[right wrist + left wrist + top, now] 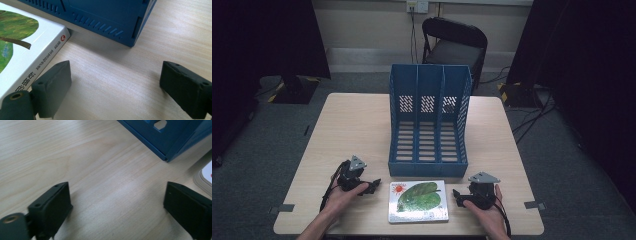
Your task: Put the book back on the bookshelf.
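Green-leafed book (418,201) lies flat between the 2 grippers, left (373,186) and right (456,194), both released. Approach stage, I judge; next they must close in on its edges.

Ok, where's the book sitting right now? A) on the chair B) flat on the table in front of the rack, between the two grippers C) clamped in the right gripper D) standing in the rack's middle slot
B: the book lies flat on the table just in front of the blue rack, with the left gripper and right gripper open on either side.
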